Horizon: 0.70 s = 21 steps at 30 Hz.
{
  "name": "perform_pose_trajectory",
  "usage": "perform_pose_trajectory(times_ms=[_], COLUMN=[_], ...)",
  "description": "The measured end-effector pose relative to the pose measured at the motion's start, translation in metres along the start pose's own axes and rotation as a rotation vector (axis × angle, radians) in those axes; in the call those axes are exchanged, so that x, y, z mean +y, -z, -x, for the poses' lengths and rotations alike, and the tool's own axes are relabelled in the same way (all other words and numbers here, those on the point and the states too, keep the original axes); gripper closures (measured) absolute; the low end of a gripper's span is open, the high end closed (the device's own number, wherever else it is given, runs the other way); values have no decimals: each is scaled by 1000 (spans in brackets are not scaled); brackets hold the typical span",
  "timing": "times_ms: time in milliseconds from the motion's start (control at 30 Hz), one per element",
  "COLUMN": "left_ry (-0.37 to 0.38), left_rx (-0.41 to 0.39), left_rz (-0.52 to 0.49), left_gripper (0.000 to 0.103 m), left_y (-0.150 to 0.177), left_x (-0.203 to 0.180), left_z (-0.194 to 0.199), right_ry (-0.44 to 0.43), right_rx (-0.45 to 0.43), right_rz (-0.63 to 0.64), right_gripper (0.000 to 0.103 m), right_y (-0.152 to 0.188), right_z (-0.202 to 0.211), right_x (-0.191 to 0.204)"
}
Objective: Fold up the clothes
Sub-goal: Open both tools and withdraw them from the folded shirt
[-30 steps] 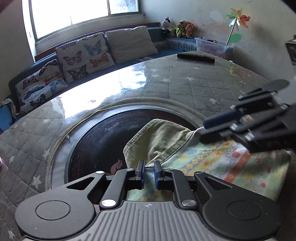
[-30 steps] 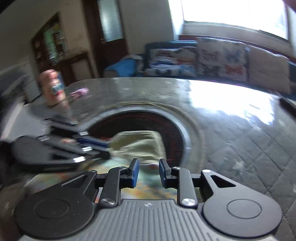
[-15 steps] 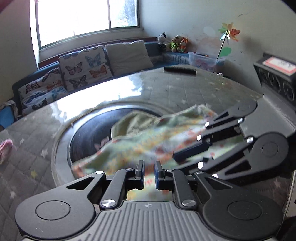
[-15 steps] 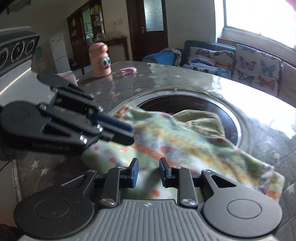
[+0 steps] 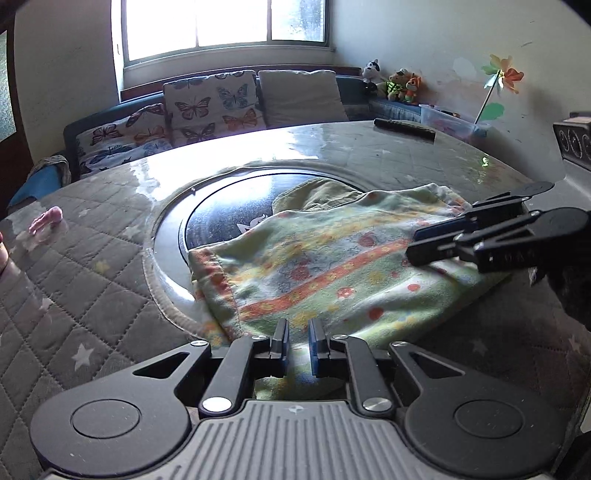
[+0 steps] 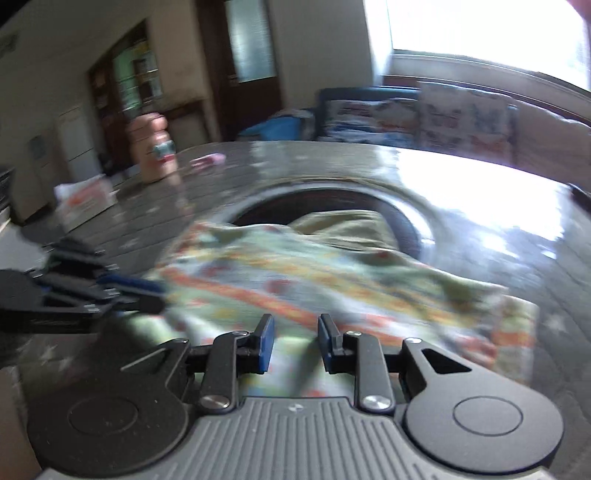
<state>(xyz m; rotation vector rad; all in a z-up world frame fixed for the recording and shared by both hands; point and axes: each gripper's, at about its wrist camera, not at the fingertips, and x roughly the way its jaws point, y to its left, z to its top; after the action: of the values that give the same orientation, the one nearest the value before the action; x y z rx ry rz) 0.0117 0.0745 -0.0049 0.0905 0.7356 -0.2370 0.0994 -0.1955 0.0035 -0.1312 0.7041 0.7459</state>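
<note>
Quilted table (image 5: 92,295) | printed cloth (image 5: 332,273) overlaps round inset (image 5: 170,258) | left tongs (image 5: 297,343) parted

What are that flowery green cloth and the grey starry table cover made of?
The flowery green cloth looks like soft, matte knitted cotton, given its limp folds. The grey starry table cover seems to be stitched quilting under glossy clear plastic, given the window glare.

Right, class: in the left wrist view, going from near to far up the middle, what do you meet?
Left tool → patterned garment → dark round inset of the table → glossy quilted table cover → butterfly cushions → window.
</note>
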Motion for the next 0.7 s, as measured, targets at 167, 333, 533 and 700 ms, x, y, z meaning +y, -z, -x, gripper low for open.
perform_pose_trajectory(times_ms=[167, 333, 533, 700], left_ry=[-4, -7, -21, -49], left_rx=[-1, 0, 0, -10], left_rz=[4, 4, -13, -23], left_gripper=[89, 89, 89, 89], left_y=[0, -1, -1, -6], left_x=[3, 4, 2, -2], left_z=[-1, -1, 0, 6], right_ry=[104, 149, 119, 143], right_rx=[0, -12, 34, 43], right_rz=[-28, -29, 21, 15], right_gripper=[79, 77, 77, 79], right_y=[7, 14, 31, 35], right_z=[12, 32, 43, 54], right_x=[-28, -37, -25, -26])
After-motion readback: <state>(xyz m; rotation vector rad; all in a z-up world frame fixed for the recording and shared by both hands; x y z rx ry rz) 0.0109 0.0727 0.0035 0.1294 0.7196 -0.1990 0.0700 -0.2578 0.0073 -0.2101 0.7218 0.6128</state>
